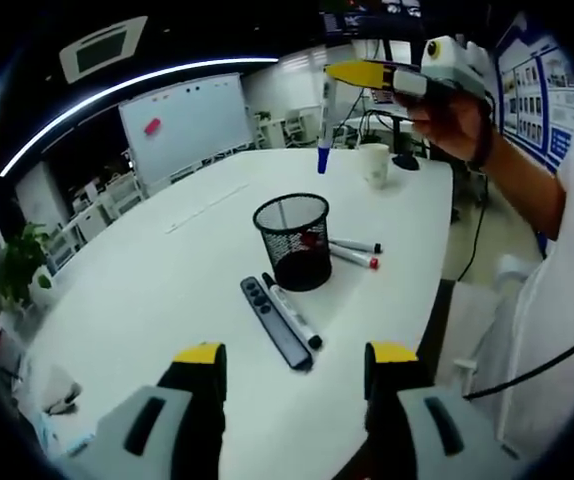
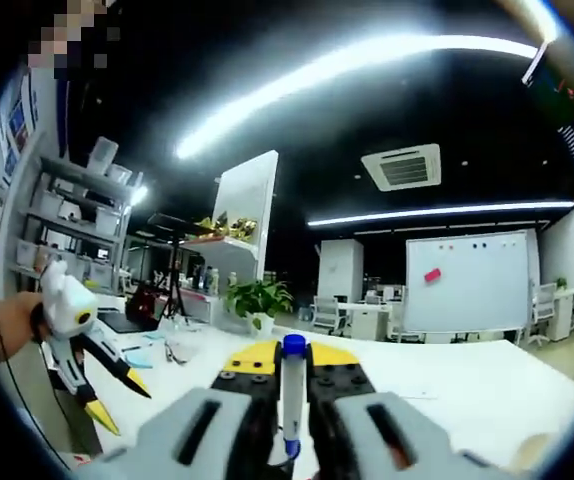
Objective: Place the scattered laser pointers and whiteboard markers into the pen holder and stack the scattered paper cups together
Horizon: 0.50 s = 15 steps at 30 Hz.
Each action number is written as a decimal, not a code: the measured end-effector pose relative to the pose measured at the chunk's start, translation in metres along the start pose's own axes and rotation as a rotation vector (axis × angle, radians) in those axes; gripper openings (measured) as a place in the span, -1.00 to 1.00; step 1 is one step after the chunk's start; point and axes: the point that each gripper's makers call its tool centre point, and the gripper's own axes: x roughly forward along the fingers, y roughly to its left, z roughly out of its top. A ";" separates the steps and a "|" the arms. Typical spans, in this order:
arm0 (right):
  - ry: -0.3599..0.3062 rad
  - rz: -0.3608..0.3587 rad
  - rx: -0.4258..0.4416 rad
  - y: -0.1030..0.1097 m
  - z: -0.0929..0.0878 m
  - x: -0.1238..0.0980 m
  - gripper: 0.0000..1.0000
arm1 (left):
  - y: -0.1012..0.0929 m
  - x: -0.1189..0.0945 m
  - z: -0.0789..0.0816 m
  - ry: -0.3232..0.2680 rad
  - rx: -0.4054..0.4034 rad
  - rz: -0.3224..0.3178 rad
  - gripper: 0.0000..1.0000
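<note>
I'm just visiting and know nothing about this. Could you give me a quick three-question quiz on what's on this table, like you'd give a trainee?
1. True or false: the right gripper holds a blue-capped marker.
2. What lies beside the mesh pen holder, nearest the left gripper?
3. Is the left gripper open or shut?

Key:
1. True.
2. A dark laser pointer and a marker.
3. Open.
</note>
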 end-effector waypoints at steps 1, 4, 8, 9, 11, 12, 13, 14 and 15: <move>-0.003 0.000 0.003 -0.001 0.000 0.000 -0.79 | 0.000 0.000 0.000 0.001 -0.001 0.000 0.11; -0.032 -0.006 0.014 -0.002 0.004 -0.002 -0.79 | -0.003 0.001 0.001 0.002 0.001 -0.002 0.11; -0.044 -0.006 0.006 -0.002 0.006 -0.001 -0.79 | -0.005 0.000 0.003 -0.003 0.005 -0.007 0.11; -0.047 -0.006 0.006 -0.002 0.006 -0.001 -0.79 | -0.004 0.000 0.003 -0.002 0.005 -0.007 0.11; -0.048 -0.004 0.009 -0.002 0.005 0.000 -0.80 | -0.003 0.000 0.002 0.002 0.006 -0.003 0.11; -0.049 -0.006 0.011 -0.002 0.005 0.000 -0.80 | -0.003 0.000 0.001 0.004 0.006 -0.001 0.11; -0.050 -0.007 0.014 -0.002 0.005 0.001 -0.80 | -0.002 0.000 0.001 0.004 0.006 -0.001 0.11; -0.050 -0.005 0.016 -0.002 0.004 0.001 -0.80 | -0.002 0.000 0.002 0.003 0.006 -0.002 0.11; -0.049 -0.005 0.017 -0.001 0.004 0.002 -0.80 | -0.003 0.000 0.002 0.003 0.006 -0.004 0.11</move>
